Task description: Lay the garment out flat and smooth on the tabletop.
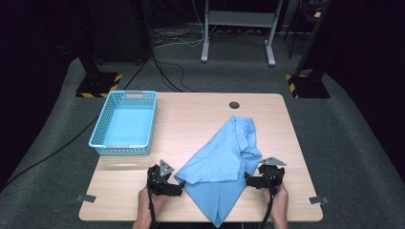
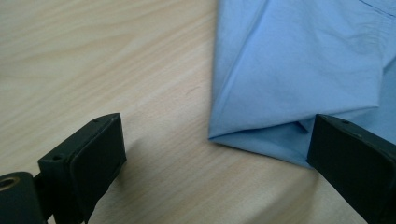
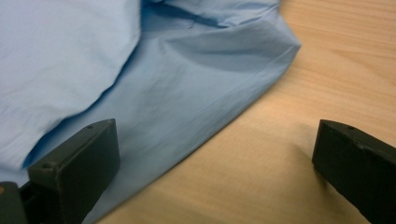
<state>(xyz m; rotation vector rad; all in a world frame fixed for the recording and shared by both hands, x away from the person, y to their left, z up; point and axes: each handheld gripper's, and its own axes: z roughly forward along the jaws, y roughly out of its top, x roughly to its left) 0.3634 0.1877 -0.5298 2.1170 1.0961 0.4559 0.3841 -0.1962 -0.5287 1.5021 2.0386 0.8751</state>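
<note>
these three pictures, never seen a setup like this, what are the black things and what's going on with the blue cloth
There is no robot here. A person sits at a light wooden table and holds a black two-jaw hand tool in each hand: the left claw and the right claw.

The wide picture comes from a fixed camera above the table. The two close-ups come from small cameras riding on the claws, so the black blocks at their bottom edges are each claw's own jaws.

On the table lie a crumpled light blue cloth shirt and, to its left, an empty light blue plastic mesh basket.

Nothing is held. Both claws stand open at opposite edges of the shirt, with its edge lying between each pair of jaws.
</note>
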